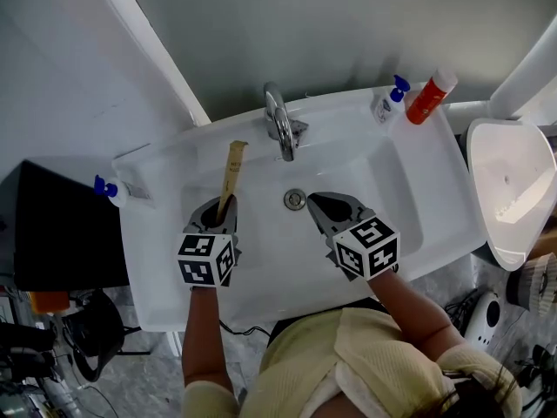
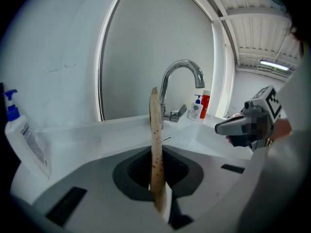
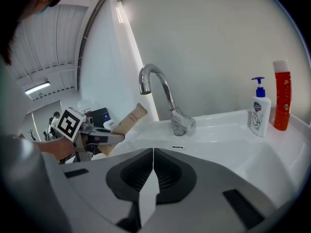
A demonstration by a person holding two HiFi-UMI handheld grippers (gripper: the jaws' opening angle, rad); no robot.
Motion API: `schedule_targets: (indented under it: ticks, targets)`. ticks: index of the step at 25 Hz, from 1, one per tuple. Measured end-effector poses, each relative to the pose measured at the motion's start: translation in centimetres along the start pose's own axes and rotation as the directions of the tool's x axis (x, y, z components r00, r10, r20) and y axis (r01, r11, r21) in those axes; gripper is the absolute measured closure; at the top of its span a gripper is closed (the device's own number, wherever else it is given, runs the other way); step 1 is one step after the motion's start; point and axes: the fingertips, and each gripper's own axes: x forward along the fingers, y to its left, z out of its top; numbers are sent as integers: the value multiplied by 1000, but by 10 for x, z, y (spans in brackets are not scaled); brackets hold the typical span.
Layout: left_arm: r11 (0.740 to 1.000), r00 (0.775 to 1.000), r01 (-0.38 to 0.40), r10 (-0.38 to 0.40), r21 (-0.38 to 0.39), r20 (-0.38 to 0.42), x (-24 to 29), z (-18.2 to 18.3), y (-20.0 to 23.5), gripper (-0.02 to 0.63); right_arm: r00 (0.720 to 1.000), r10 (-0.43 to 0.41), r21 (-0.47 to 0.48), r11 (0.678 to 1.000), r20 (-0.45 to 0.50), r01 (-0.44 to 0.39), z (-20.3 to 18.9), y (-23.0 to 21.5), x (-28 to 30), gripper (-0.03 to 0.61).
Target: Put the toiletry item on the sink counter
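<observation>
Between left gripper [image 2: 158, 198] fingers, tube [image 2: 156, 144].

tube [image 1: 232, 174] left of faucet [image 1: 280, 120]

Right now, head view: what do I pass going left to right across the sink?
left pump bottle → left claw gripping tube → faucet → right claw → right pump bottle → red bottle
</observation>
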Motion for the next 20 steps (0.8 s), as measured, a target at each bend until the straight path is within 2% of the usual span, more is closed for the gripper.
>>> schedule_targets:
  ticks: [7,10,15,20]
  targets:
    - [998,997,-14,18,59,-73,24,-1,19,569,999,22,7,1000,-29,-22,-5,-8,15,552]
    - [998,996,3,2,57,-89,34,3,22,569,999,31,9,999,-40,-30,-7,-12,19,551]
    - [992,988,23,-4,122,-154,49,2,30,569,998,41,20,999,-51,-40,-10,-17,23,551]
    - [987,979,61,-30,148,-200,62,6,36,569,998,42,28,999,-56,-40,-12,-24,25,552]
